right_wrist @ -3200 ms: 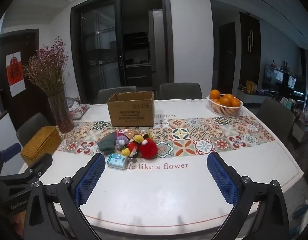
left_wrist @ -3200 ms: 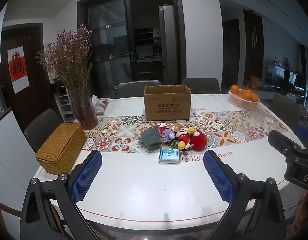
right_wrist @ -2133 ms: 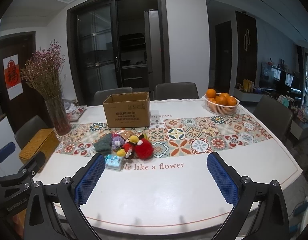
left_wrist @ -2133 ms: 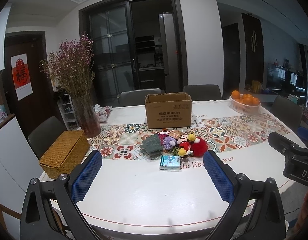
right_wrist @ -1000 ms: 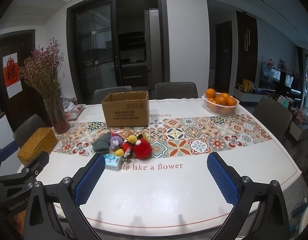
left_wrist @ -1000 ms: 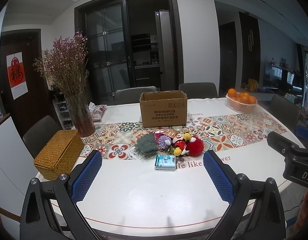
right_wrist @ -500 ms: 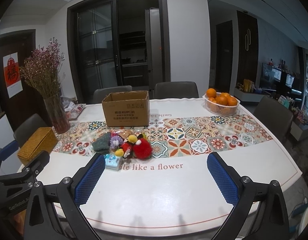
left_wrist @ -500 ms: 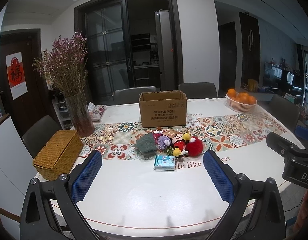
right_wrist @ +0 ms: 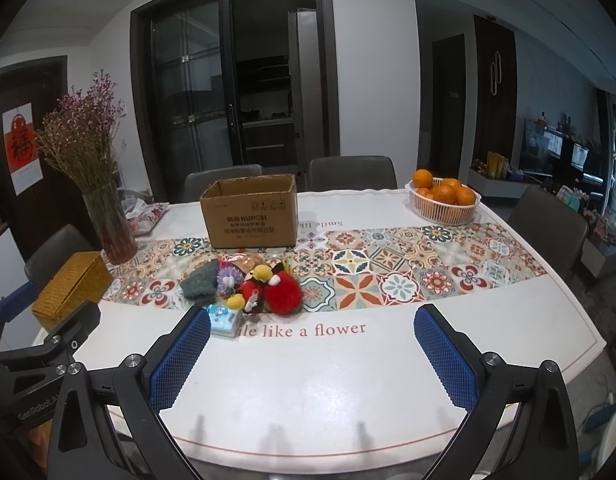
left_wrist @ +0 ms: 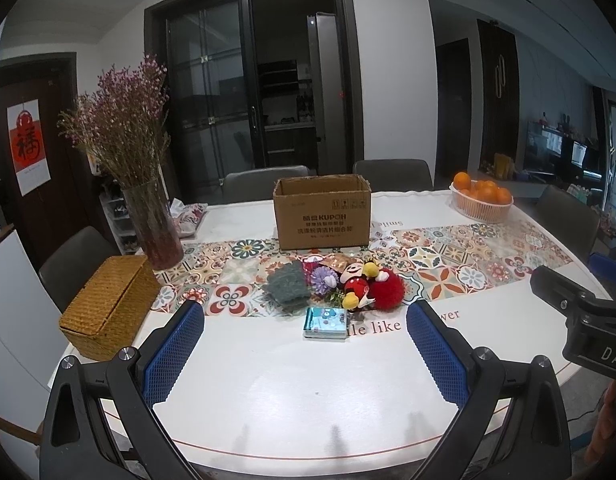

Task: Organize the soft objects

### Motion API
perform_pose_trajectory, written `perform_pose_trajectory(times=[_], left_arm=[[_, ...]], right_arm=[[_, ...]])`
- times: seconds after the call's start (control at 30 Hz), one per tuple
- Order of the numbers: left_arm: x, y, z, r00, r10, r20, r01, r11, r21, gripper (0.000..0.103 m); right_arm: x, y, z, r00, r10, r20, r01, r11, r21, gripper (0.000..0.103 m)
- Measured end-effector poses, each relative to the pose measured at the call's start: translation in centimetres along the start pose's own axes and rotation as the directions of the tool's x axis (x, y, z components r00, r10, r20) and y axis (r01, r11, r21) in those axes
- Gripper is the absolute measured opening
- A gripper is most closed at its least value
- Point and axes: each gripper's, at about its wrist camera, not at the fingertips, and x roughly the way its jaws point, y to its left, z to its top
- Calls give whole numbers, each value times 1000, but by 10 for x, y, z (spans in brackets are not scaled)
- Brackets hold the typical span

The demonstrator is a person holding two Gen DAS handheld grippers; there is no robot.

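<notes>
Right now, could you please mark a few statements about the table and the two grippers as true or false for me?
1. Both grippers are open and hold nothing. True: the left gripper and the right gripper each show blue pads spread wide with only table between them.
2. The cardboard box is closed with its flaps taped. False: its top is open.
3. The soft toys lie in a pile in front of the box. True: the red plush toy and the grey knitted piece lie on the patterned runner.
4. The oranges sit in the wicker box. False: they sit in a white basket; the wicker box is shut.
</notes>
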Motion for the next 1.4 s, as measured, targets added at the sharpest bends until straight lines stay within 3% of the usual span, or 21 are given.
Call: perform_pose_trajectory(times=[0.37, 0.9, 1.17, 1.3, 1.4], left_arm=[[59, 5, -7, 994, -39, -107, 37, 999, -18, 103], [174, 24, -5, 970, -145, -194, 149, 989, 5, 103], [211, 10, -17, 956, -164, -243, 167, 986, -8, 103], [227, -1, -25, 961, -130, -245, 126, 991, -36, 103], [244, -9, -38, 953, -109, -283, 99, 994, -48, 103]], right_arm=[[58, 8, 3, 994, 0, -113, 0, 1000, -3, 103], [182, 33, 15, 947, -10, -322, 2, 1000, -24, 103], [236, 25, 13, 922, 71, -381, -98, 994, -53, 98], [266, 23, 9, 901, 132, -412, -183, 979, -85, 95], [285, 23, -1, 891, 136, -434, -212, 968, -133, 94]])
